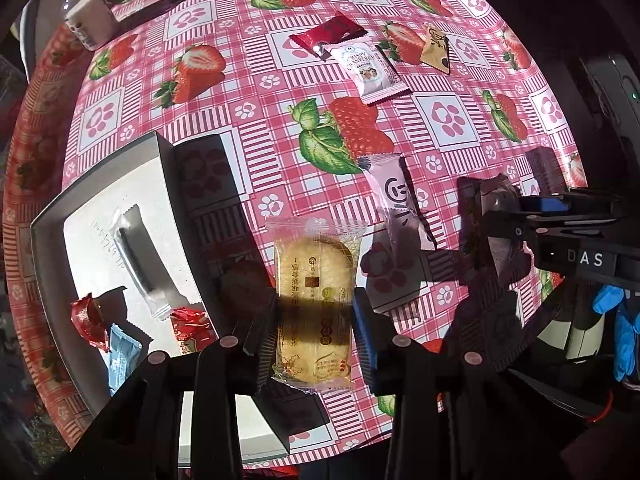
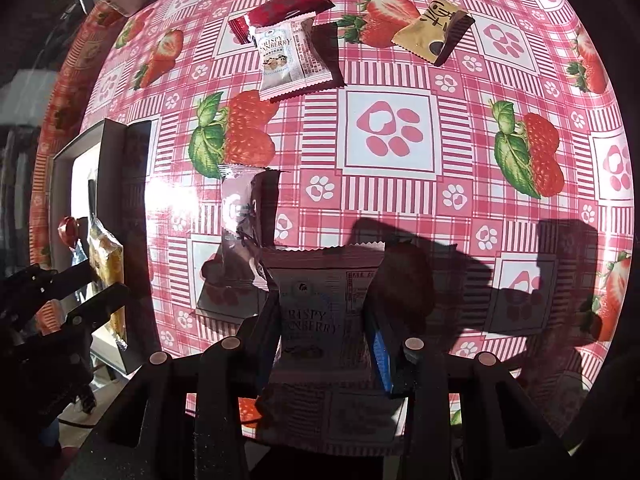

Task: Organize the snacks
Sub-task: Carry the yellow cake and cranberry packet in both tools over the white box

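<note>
My left gripper (image 1: 314, 320) is shut on a yellow pastry packet (image 1: 314, 276), held above the table just right of the grey box (image 1: 52, 240). The box holds a clear-wrapped stick (image 1: 138, 264), red wrappers (image 1: 90, 320) and a blue packet (image 1: 122, 356). My right gripper (image 2: 326, 320) is shut on a white Crispy Cranberry packet (image 2: 316, 312) above the table. The right gripper also shows in the left wrist view (image 1: 486, 216). On the cloth lie a pink packet (image 1: 394, 196), another Crispy Cranberry packet (image 1: 370, 70), a dark red packet (image 1: 326, 34) and a tan packet (image 1: 436, 50).
The round table has a pink strawberry-print cloth (image 2: 392, 132). A small bottle and a white object (image 1: 86, 16) stand at the far left edge. The grey box shows at the left of the right wrist view (image 2: 114, 168), with the left gripper (image 2: 100, 280) beside it.
</note>
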Motion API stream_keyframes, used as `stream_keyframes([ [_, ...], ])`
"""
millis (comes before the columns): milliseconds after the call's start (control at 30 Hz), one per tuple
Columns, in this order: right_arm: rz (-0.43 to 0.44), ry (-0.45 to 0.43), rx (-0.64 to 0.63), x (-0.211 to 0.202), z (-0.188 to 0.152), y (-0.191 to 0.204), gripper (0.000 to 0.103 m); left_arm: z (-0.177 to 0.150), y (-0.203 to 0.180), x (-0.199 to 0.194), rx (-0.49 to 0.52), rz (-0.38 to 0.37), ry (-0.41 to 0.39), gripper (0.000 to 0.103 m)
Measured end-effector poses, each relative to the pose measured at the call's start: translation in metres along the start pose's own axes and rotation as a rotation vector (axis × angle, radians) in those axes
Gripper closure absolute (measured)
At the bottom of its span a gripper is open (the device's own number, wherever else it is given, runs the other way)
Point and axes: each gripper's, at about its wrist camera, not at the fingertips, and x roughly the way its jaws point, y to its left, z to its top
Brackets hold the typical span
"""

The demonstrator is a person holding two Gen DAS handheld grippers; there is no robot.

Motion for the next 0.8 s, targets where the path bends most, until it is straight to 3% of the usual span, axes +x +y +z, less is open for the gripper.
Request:
stream_keyframes([
  [367, 0.019, -0.021, -0.043, -0.017, 0.022, 0.045, 0.062, -0.005, 0.047, 0.002, -0.152, -0.006, -0.049, 0.064],
  [800, 0.020, -0.008, -0.222, -0.006, 0.039, 0.125, 0.061, -0.025, 0.102, -0.002, -0.273, 0.044, -0.062, 0.064],
])
